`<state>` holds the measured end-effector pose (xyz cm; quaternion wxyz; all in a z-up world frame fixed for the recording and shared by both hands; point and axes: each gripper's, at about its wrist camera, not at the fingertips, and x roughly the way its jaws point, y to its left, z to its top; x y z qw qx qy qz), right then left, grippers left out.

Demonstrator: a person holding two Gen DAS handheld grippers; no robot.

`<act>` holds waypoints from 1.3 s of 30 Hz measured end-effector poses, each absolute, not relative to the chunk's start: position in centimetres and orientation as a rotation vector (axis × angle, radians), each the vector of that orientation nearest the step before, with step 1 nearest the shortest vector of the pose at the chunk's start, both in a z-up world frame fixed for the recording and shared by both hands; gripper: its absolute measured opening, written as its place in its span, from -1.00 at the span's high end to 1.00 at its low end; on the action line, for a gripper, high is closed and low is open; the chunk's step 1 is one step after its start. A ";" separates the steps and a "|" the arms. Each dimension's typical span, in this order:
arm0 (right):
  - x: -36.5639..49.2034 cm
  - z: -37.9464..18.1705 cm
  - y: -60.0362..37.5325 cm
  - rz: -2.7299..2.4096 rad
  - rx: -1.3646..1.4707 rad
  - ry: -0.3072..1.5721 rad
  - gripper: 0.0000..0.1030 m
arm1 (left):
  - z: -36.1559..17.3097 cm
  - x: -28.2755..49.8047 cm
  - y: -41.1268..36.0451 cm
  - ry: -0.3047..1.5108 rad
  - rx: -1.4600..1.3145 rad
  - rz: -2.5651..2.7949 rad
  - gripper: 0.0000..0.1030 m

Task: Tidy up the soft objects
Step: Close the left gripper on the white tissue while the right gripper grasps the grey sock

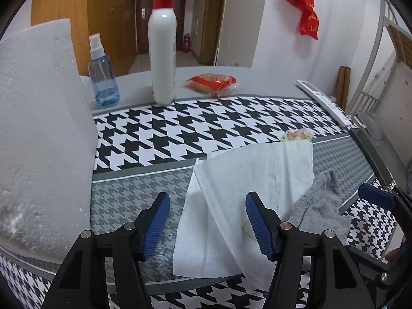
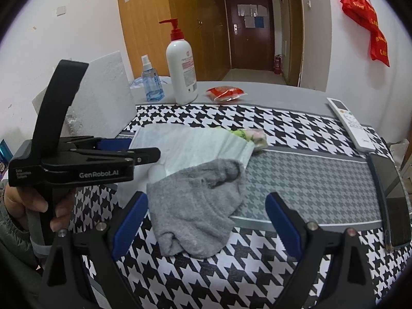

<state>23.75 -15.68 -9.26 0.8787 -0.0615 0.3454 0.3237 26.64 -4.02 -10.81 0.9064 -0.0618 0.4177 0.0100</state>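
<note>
Two hand-held grippers, both released | left (image 1: 207,221): over white cloth (image 1: 231,206) | right (image 2: 206,221): over grey sock (image 2: 195,211)

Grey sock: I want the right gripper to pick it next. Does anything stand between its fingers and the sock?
Nothing visible does. The grey sock lies uncovered just ahead of the open right gripper; the white cloth sits behind it.

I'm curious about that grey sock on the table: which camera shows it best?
The right wrist view: the grey sock lies whole and central there. The left wrist view catches only part of it, behind a finger.
</note>
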 end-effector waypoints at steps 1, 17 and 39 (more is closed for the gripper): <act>23.8 -9.3 -15.6 0.674 -0.129 0.721 -0.84 | -10.9 26.7 -3.9 0.867 -0.134 0.020 -0.22; 24.1 -9.7 -14.8 0.681 -0.158 0.747 -0.84 | -11.7 27.3 -4.5 0.872 -0.078 0.015 0.78; 24.6 -10.5 -13.5 0.651 -0.235 0.813 0.03 | -10.6 25.6 -3.9 0.791 -0.110 -0.031 0.94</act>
